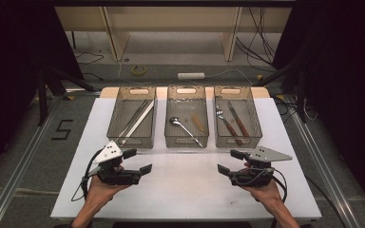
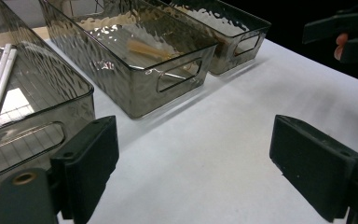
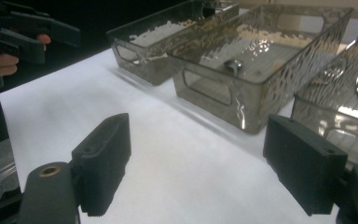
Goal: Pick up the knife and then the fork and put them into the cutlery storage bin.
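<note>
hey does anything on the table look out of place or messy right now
Mostly tidy. One oddity: in the middle bin, the spoon lies slanted, its handle tip riding up at the near right corner. The left bin's long utensils also lie diagonally. Both grippers, left and right, are open and empty.

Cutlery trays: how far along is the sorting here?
Looks done: chopsticks lie in the left tray, a spoon in the middle tray, a fork and knife in the right tray. In hand: nothing; the left tool and right tool are open. No loose cutlery left on the table.
</note>
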The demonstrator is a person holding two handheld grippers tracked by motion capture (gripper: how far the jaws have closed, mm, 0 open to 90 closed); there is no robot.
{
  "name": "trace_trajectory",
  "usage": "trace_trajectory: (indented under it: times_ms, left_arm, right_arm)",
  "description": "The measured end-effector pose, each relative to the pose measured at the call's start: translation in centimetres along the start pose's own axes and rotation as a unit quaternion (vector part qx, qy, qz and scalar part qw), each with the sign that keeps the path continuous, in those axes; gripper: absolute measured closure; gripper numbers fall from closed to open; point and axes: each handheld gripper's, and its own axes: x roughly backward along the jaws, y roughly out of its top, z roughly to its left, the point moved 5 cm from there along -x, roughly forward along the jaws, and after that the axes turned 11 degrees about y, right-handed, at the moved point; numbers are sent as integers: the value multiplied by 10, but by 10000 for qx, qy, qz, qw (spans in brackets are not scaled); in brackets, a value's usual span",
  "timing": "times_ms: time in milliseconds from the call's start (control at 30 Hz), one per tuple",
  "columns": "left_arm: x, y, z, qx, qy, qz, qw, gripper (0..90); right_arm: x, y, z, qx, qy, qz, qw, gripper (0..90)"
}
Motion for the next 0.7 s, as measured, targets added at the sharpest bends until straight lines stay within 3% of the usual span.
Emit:
trace_trajectory:
  times_ms: [267,700]
  left_arm:
    - [2,-1,-1,2,-36,-9,10000,149]
    - [2,-1,-2,36,-33,-10,10000,149]
  right_arm:
    - [5,-9,0,-220,-32,-51,9997,235]
    - [6,-16,2,-145,-139,136,9997,233]
